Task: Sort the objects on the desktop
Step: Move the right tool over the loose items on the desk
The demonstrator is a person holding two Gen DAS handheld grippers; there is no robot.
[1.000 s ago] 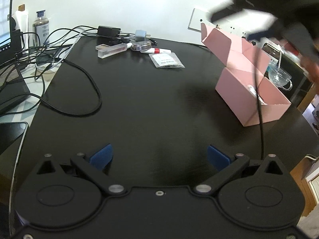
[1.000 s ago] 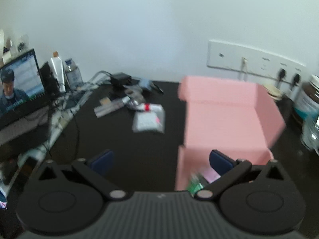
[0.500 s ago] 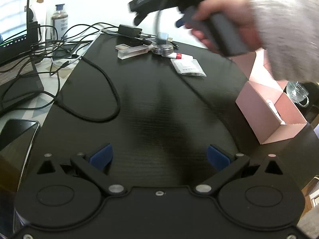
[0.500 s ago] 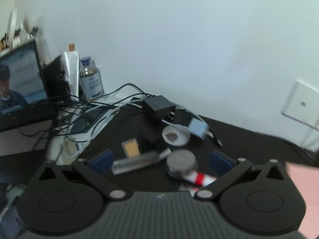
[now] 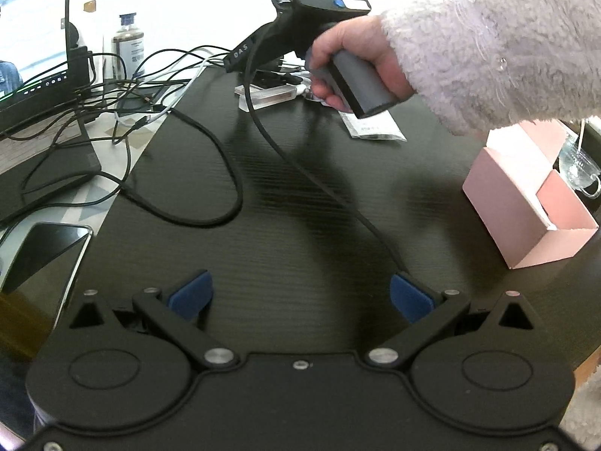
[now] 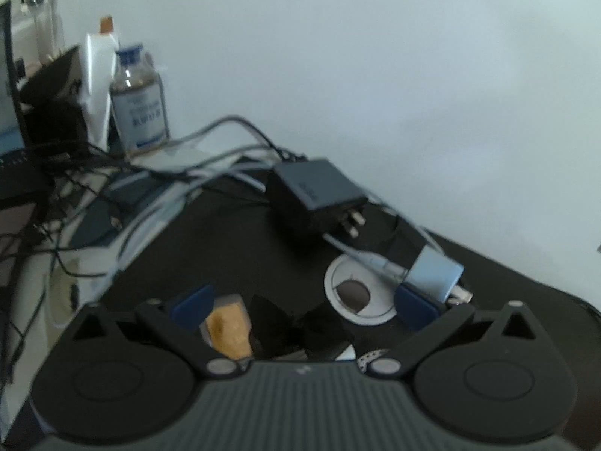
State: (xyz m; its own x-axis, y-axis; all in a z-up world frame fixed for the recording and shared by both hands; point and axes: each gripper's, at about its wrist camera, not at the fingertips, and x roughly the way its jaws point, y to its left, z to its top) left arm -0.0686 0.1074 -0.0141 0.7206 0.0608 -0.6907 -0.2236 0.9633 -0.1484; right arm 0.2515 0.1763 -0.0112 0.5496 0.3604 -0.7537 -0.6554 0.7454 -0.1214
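Observation:
My left gripper (image 5: 300, 297) hovers open over the bare black desk (image 5: 300, 206), holding nothing. A pink open box (image 5: 526, 206) stands to its right. At the far end, a hand (image 5: 349, 64) in a fluffy sleeve holds the right gripper over a clear case (image 5: 268, 96) and a sachet (image 5: 372, 127). In the right wrist view, my right gripper (image 6: 303, 307) is open just above the clutter: a tan piece (image 6: 229, 329) and a dark item (image 6: 296, 330) lie between its fingers. A white disc (image 6: 357, 293) and a light blue adapter (image 6: 435, 272) lie by the right finger.
A black charger (image 6: 315, 191) with tangled cables sits behind the clutter, near a bottle (image 6: 139, 105) and a white tube (image 6: 97, 86). A monitor (image 5: 30, 37) and a phone (image 5: 41, 259) lie left of the desk. A looped black cable (image 5: 210, 188) crosses the desk's left side.
The right gripper has swung from above the pink box to the far clutter and dropped low over it, staying open. The left gripper has turned slightly left, still open.

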